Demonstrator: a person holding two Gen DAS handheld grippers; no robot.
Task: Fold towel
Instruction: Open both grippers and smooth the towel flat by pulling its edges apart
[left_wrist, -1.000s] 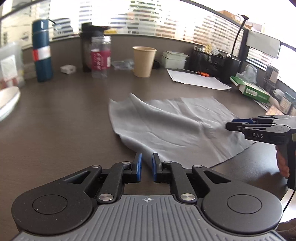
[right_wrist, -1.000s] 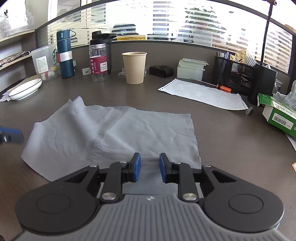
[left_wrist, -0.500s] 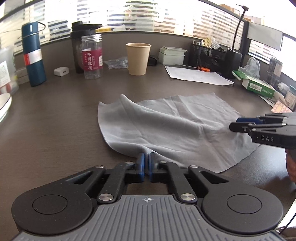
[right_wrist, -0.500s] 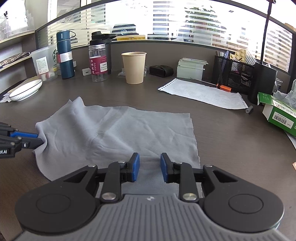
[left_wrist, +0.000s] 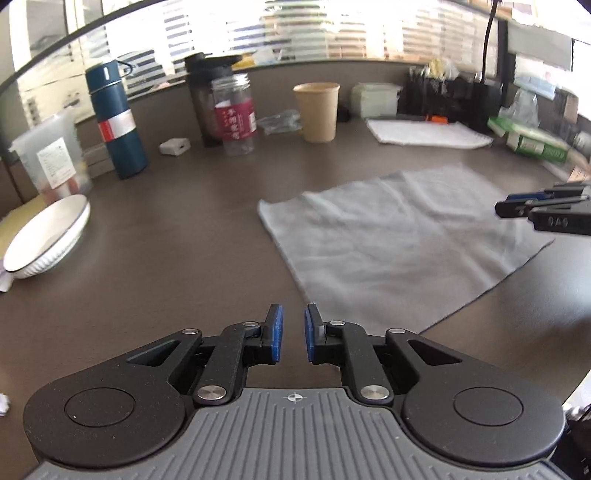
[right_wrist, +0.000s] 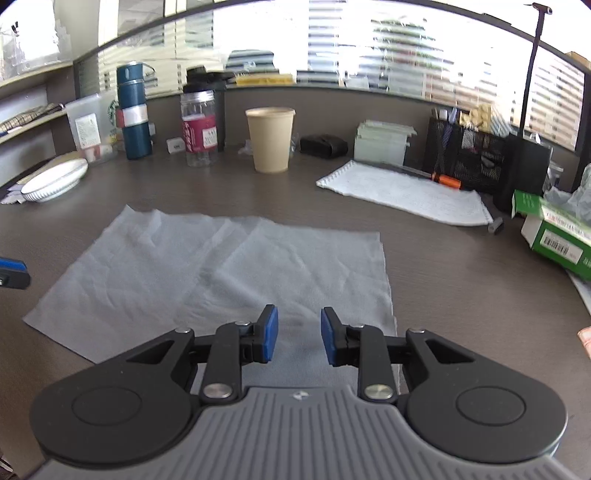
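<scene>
now | desk (right_wrist: 443, 266): dark wood-grain | towel (right_wrist: 221, 266): grey, spread flat and lightly creased near the desk's front edge, unfolded | right gripper (right_wrist: 299, 334): jaws apart, empty, over the towel's near edge | left gripper (left_wrist: 293, 332): jaws apart, empty, beside the towel's left near corner | paper cup (right_wrist: 270, 139): toward the back edge
</scene>
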